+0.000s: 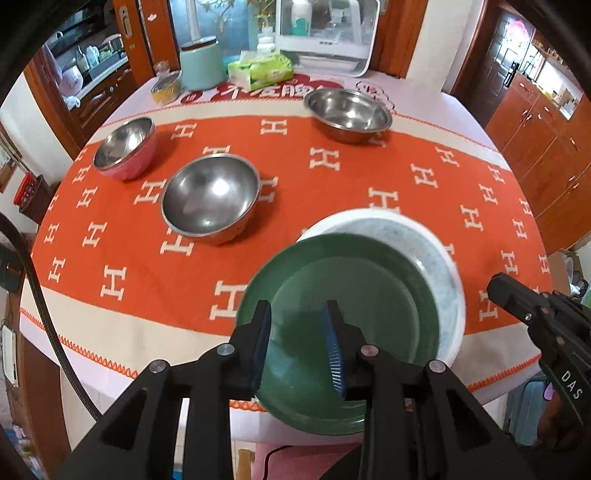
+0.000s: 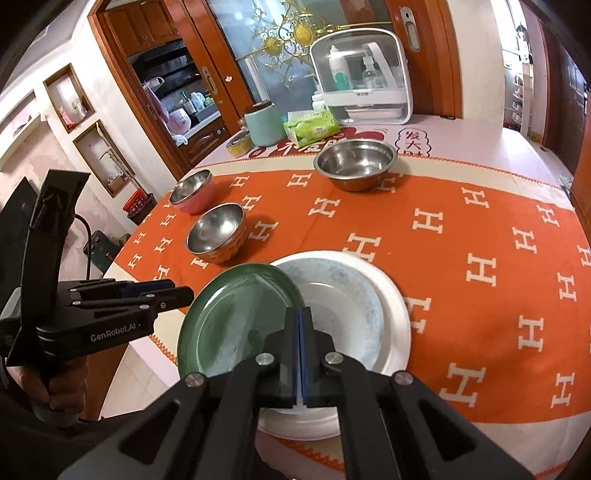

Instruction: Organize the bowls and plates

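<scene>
A green plate (image 1: 354, 295) (image 2: 236, 310) is tilted partly over a white and pale-blue plate (image 1: 439, 266) (image 2: 354, 295) near the table's front edge. My left gripper (image 1: 297, 332) is open, its jaws on either side of the green plate's near rim; it also shows in the right wrist view (image 2: 173, 291). My right gripper (image 2: 300, 321) is shut with nothing visible between its pads, above the white plate's near side; its tip shows at the right of the left wrist view (image 1: 498, 286). Three steel bowls stand beyond: a middle one (image 1: 210, 195) (image 2: 216, 230), a pink-sided one (image 1: 123, 147) (image 2: 192, 190) and a wide one (image 1: 347, 112) (image 2: 354, 160).
The table has an orange cloth (image 1: 332, 177) (image 2: 461, 236). At its back stand a mint canister (image 1: 201, 64) (image 2: 264, 123), a tissue pack (image 1: 260, 70) (image 2: 310, 127), a small jar (image 1: 166, 86) and a white clear-fronted box (image 1: 328, 29) (image 2: 364, 77). Wooden cabinets (image 1: 546, 122) line the right side.
</scene>
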Tool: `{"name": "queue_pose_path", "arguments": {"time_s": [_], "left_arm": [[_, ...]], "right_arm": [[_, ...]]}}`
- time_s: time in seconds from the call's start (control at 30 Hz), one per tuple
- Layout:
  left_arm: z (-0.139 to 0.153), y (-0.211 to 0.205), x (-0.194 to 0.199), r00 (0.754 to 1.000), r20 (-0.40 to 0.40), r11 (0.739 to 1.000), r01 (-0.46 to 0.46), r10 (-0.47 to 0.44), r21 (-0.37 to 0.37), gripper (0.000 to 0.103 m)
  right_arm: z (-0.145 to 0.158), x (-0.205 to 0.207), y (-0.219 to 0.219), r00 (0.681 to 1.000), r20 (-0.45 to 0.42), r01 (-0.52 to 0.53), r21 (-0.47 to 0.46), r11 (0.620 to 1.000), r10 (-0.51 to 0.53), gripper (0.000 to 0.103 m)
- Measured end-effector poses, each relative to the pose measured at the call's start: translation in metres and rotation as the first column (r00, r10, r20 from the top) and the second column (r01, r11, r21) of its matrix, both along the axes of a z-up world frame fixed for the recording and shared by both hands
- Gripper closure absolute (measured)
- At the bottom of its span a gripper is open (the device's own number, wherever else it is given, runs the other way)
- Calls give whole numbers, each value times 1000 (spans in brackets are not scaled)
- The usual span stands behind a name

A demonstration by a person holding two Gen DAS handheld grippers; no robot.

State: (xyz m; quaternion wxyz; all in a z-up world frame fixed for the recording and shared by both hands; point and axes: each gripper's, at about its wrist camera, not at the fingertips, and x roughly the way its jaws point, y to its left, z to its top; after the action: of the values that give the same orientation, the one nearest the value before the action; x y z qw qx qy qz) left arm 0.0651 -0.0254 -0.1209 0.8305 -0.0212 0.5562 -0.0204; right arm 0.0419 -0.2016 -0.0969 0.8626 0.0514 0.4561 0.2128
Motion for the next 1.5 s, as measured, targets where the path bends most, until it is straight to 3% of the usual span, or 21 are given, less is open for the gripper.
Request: {"name": "queue_pose_path", "arguments": {"time_s": [0.3, 0.47, 0.67, 0.83, 0.93, 1.03, 1.5], "left_arm": [[-29, 30, 6, 995, -96, 999, -43, 39, -33, 66], [-52, 47, 12, 984, -167, 996, -76, 66, -55, 57], [-81, 59, 16, 957, -279, 992, -99, 74, -77, 55], [-84, 63, 18, 957, -282, 989, -99, 64, -112, 51], [-86, 60, 21, 957, -288, 986, -88, 44, -139, 51], [-86, 53, 23, 956, -293, 986, -72, 25, -151, 51], [-89, 20, 37, 955, -296, 986, -51, 1, -159, 52]], "right_arm": [[-16, 8, 12, 997, -77, 25, -14, 1000, -26, 100], [-28, 13, 16, 991, -130, 42, -21, 999, -44, 82], [-39, 19, 16, 981, -180, 66, -45, 997, -73, 82], [-48, 23, 18, 972, -217, 71, -77, 995, -87, 83], [-50, 25, 16, 970, -225, 75, -80, 994, -91, 92], [-50, 26, 14, 969, -227, 78, -73, 994, -93, 94], [-49, 31, 10, 972, -231, 32, -66, 997, -47, 95]]}}
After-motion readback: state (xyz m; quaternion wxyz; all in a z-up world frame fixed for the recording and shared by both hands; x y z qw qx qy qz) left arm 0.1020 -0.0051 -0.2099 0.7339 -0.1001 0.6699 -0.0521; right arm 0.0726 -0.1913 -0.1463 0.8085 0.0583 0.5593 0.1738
